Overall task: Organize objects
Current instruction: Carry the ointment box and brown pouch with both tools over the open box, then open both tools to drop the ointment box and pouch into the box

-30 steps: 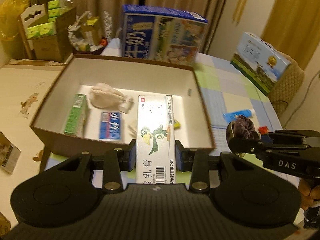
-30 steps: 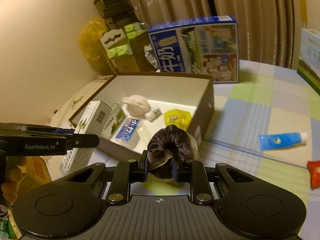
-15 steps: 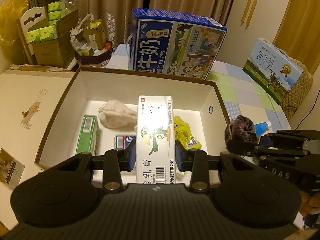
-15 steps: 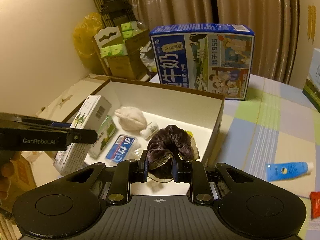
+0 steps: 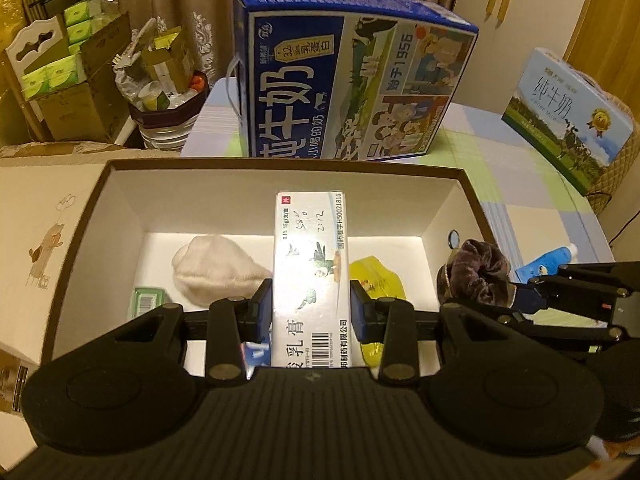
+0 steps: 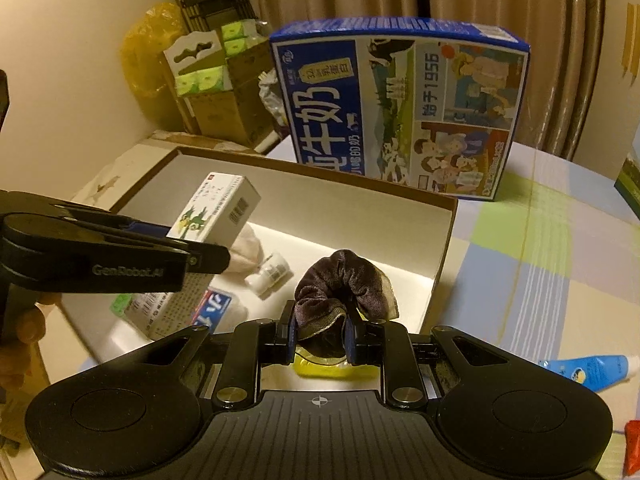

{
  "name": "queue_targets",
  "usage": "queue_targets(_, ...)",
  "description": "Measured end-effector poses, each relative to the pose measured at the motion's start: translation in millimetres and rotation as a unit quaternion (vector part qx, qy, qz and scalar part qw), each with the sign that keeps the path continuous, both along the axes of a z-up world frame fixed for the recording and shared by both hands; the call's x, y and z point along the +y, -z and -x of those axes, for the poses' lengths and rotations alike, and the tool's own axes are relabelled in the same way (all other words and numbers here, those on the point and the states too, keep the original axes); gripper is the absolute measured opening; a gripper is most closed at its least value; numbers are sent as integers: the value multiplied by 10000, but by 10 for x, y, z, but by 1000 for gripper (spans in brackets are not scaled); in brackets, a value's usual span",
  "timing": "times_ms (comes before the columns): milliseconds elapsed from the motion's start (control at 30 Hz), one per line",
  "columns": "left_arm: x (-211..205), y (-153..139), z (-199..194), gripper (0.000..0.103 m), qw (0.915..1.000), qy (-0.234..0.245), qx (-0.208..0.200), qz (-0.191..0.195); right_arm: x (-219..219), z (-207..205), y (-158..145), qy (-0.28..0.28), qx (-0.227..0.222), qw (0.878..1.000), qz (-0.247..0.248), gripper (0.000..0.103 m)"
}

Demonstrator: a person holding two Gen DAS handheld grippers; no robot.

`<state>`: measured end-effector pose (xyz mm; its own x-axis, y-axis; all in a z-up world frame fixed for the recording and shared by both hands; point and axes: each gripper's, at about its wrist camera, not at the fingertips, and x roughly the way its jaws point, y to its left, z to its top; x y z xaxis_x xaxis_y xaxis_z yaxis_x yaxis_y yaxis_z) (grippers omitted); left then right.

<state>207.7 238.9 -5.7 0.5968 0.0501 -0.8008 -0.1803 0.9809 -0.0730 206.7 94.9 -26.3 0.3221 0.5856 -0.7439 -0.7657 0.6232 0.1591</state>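
Overhead, the left gripper (image 5: 311, 310) clenched a long white ointment carton (image 5: 310, 276) above the middle of an open brown-rimmed cardboard box (image 5: 280, 166), the carton pointing toward twelve o'clock in the left wrist view. At about three o'clock from it, the right gripper (image 6: 319, 336) pinched a dark velvet scrunchie (image 6: 344, 280) just inside the box's right wall, directly above a yellow packet (image 5: 374, 284) lying on the white floor. Other goods already lay in the box: a cream cloth pouch (image 5: 214, 270) at nine o'clock from the carton, a green box (image 5: 146, 302) at the lower left partly hidden by the gripper, a small white bottle (image 6: 269, 274) on its side, and a blue-and-white pack (image 6: 212, 312) beside it. Outside the box, on the checked tablecloth (image 6: 532, 264), a blue tube (image 6: 588, 370) lay at four o'clock in the right wrist view. A large blue milk case (image 5: 352, 88) stood upright at twelve o'clock, just behind the box's far wall, and a second, paler milk case (image 5: 568, 116) sat well apart at two o'clock.
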Motion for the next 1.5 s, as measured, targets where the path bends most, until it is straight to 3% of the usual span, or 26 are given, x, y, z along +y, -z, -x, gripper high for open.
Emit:
queue_targets(367,54,339,-448,33,9991,153,376,78,246,-279,209,2,24,9994,343,19)
queue_targets(700,94,443,-609,33,9985,189,481,155,297,-392,269,52,22,9991,417,19)
queue_targets(1100,248,331,-512,67,9992,72,399,-70,301,-409,233,91,-20,9997,244,20)
queue_targets(1200,301,282,-451,75,9993,8,366,-103,306,-410,218,59,13,9998,190,31)
queue_targets(1267,329,244,-414,77,9993,-25,349,-119,289,-391,190,59,-64,9999,86,49)
queue_targets(1367,350,184,-352,81,9994,-59,290,-182,263,-381,142,90,-119,9999,-76,57)
queue_targets(1500,348,103,-258,84,9993,-101,249,-261,215,-342,64,88,-139,9997,-177,59)
